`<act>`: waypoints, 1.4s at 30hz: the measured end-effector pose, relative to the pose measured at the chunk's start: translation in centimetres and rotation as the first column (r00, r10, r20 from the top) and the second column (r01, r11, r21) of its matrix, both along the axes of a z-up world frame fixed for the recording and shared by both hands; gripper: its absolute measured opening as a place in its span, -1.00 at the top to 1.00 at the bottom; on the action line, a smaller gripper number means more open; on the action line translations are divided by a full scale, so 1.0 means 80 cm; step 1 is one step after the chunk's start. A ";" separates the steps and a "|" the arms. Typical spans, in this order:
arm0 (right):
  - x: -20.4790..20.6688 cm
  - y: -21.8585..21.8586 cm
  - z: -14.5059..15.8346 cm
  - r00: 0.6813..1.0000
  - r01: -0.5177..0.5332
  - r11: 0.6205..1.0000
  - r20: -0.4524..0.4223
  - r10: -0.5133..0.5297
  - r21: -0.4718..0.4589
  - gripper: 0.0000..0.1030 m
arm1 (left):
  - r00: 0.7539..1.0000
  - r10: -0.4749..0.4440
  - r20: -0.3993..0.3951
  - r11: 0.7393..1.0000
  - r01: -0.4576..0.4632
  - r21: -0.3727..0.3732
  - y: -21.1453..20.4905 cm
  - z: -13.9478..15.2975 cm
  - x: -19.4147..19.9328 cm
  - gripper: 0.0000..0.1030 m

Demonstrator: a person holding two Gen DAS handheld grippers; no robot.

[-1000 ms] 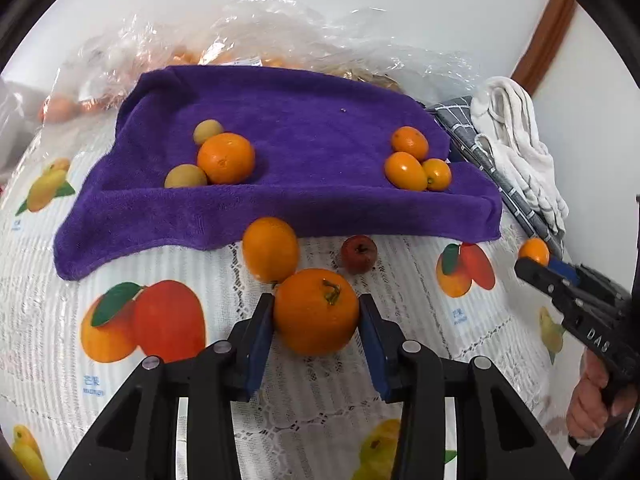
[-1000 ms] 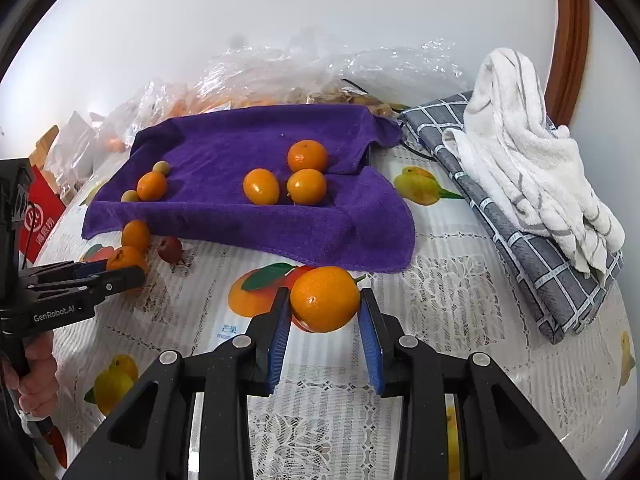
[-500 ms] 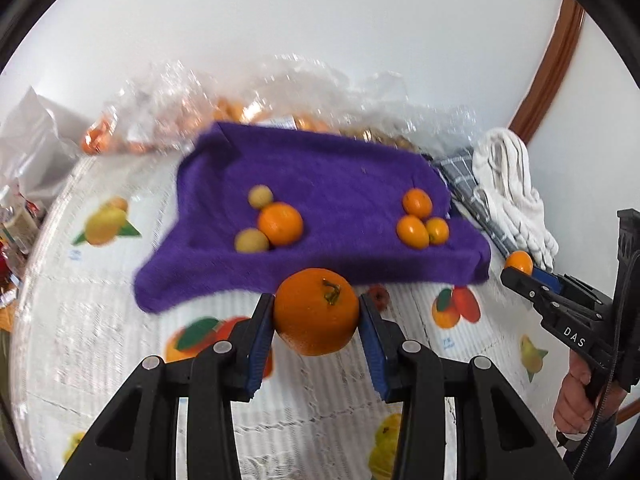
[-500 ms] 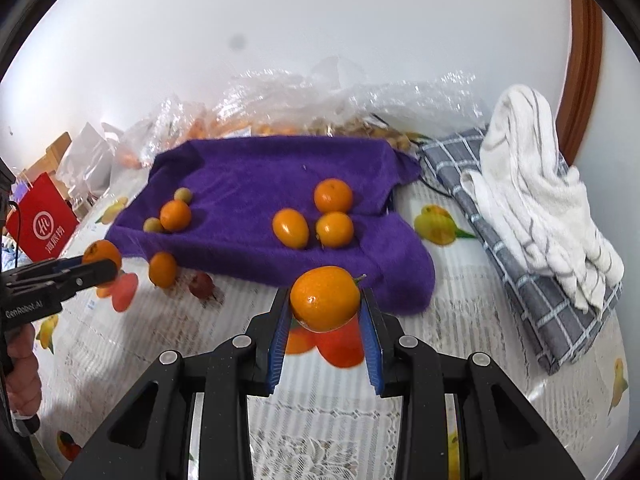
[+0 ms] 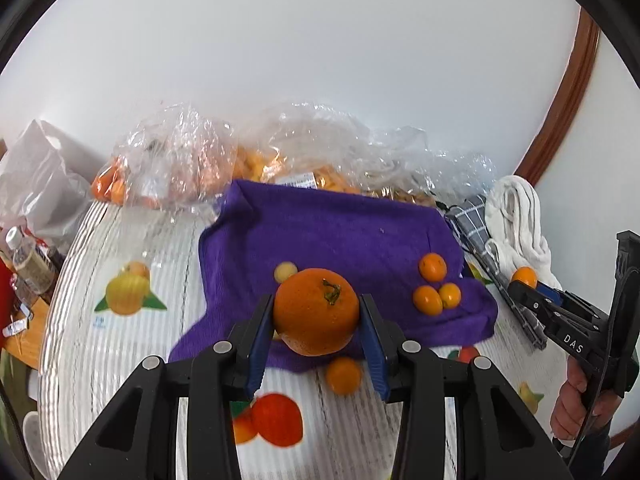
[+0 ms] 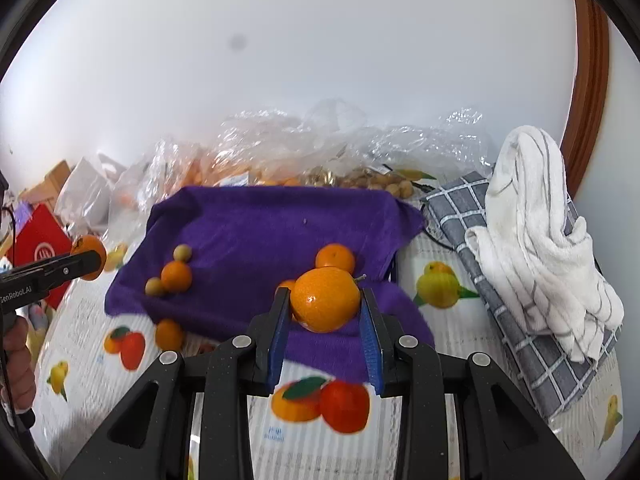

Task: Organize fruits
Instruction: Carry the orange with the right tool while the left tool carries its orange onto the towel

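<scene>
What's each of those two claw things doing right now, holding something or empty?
Left gripper: closed on a large orange, lifted clear of the table.
Right gripper: closed on a smaller orange, also held in the air.

Two oranges (image 5: 316, 312) (image 6: 325, 300) are held aloft above the purple towel (image 5: 340, 236) bearing smaller fruits (image 5: 434, 290).

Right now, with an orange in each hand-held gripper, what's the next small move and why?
Probably carry the left hand-held gripper and its large stemmed orange forward over the purple towel, toward the orange beside two small yellow-green fruits. Similar fruits are already grouped on the towel.
</scene>
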State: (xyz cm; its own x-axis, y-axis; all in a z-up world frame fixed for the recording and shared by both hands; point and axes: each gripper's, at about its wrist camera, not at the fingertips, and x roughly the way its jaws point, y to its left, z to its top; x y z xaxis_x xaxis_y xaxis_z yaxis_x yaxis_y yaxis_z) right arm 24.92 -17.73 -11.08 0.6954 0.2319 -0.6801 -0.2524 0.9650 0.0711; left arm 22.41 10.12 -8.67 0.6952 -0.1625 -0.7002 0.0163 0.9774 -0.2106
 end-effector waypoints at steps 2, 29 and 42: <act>0.012 -0.001 0.002 1.000 0.009 1.000 0.003 -0.009 0.007 0.35 | 1.000 -0.001 0.005 1.000 0.001 0.002 -0.001 0.002 0.008 0.24; 0.113 0.055 -0.069 0.992 -0.078 0.997 -0.096 0.078 0.002 0.35 | 0.997 0.032 -0.069 0.999 -0.030 0.024 0.030 -0.045 0.073 0.24; 0.122 0.077 -0.105 0.977 -0.121 0.991 -0.181 0.110 -0.050 0.35 | 0.989 0.042 -0.143 0.995 -0.028 0.098 0.012 -0.080 0.091 0.24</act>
